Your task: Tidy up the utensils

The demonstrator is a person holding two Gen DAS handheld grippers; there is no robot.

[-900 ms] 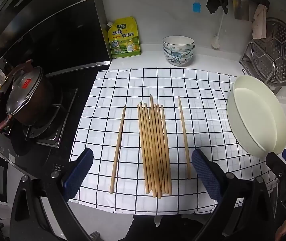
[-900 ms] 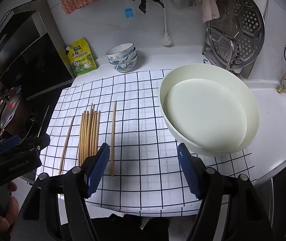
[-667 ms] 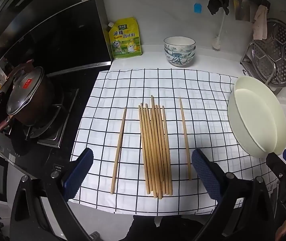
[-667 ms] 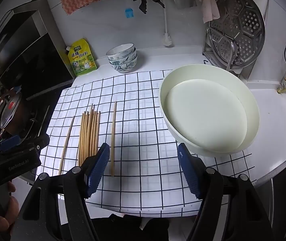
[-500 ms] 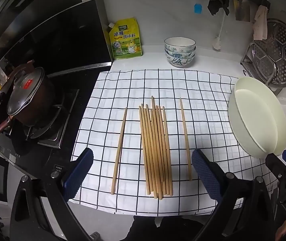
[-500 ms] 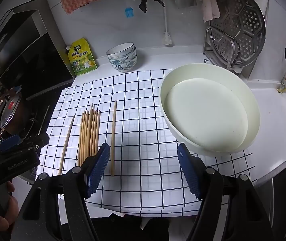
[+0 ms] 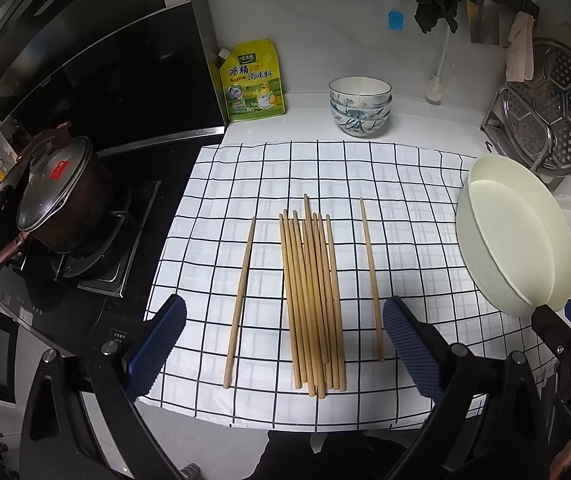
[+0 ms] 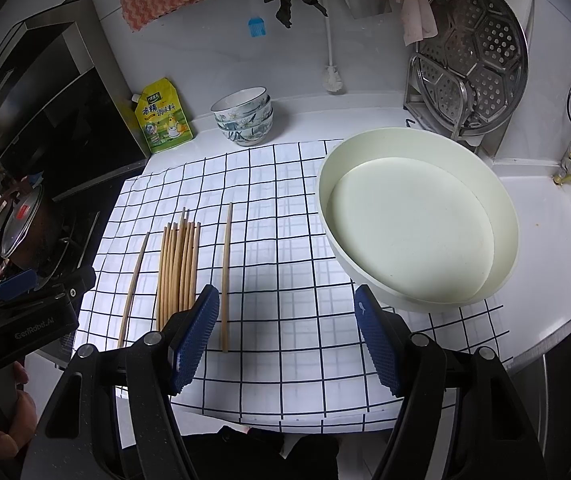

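Several wooden chopsticks lie bundled side by side on a white cloth with a black grid. One single chopstick lies to the bundle's left, another to its right. My left gripper hovers open above the near ends of the bundle, nothing between its blue pads. My right gripper is open over bare cloth, just right of the right-hand chopstick. A large cream round basin stands on the cloth's right side.
A stack of patterned bowls and a yellow seasoning pouch stand at the back. A lidded pot sits on the stove to the left. A steel steamer rack leans at the back right. The counter edge is near.
Both grippers stay open. The left wrist view has shifted very slightly; the chopsticks and basin have not moved.
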